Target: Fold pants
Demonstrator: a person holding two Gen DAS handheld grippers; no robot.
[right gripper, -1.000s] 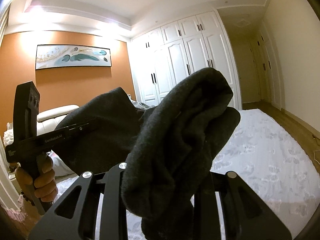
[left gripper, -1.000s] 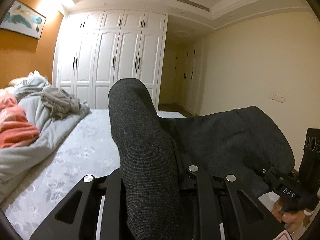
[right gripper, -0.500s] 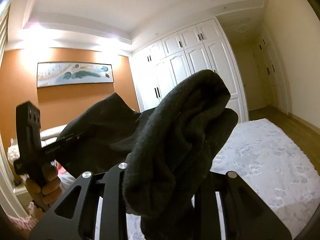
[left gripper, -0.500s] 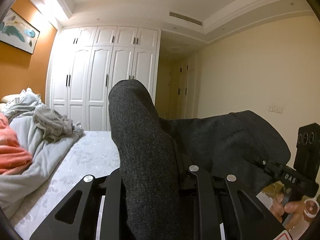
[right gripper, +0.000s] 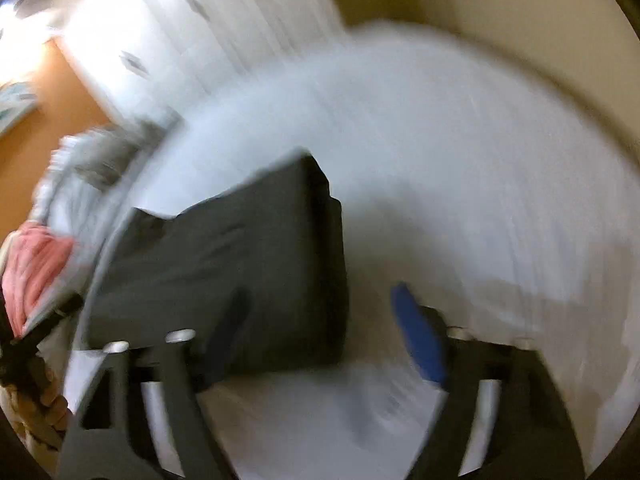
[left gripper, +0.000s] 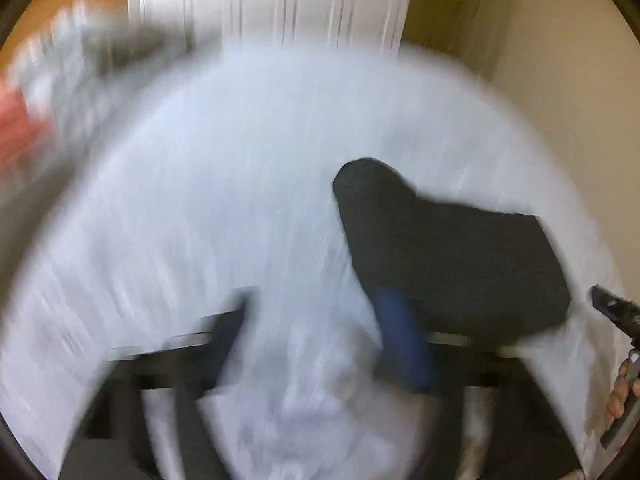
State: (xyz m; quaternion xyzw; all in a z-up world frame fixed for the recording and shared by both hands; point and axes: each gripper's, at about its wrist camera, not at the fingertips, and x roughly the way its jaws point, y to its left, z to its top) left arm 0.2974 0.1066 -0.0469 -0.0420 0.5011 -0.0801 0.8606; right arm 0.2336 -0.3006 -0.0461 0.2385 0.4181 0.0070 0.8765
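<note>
The dark grey pants (left gripper: pixel 448 256) lie as a flat folded bundle on the white bed sheet (left gripper: pixel 240 200); both views are motion-blurred. My left gripper (left gripper: pixel 316 300) points down at the bed and its jaws are opening. Only sheet shows between them, and the pants lie just past its blue-padded right finger (left gripper: pixel 400 340). In the right wrist view the pants (right gripper: pixel 240 264) lie at lower left. My right gripper (right gripper: pixel 320 296) hangs over their right edge with jaws opening wide. Its pads do not press the cloth, and the blue pad (right gripper: pixel 420 340) stands off over bare sheet.
Crumpled grey bedding (left gripper: pixel 80 80) and a pink cloth (right gripper: pixel 36 268) lie at the bed's left side. White wardrobe doors (left gripper: pixel 280 0) stand behind the bed, and a beige wall (left gripper: pixel 560 80) is on the right. A hand (right gripper: pixel 44 404) holds the other gripper at the frame edge.
Both grippers have let go of the pants and swung down toward the bed. The pants, held up in both jaws before, now lie on the sheet.
</note>
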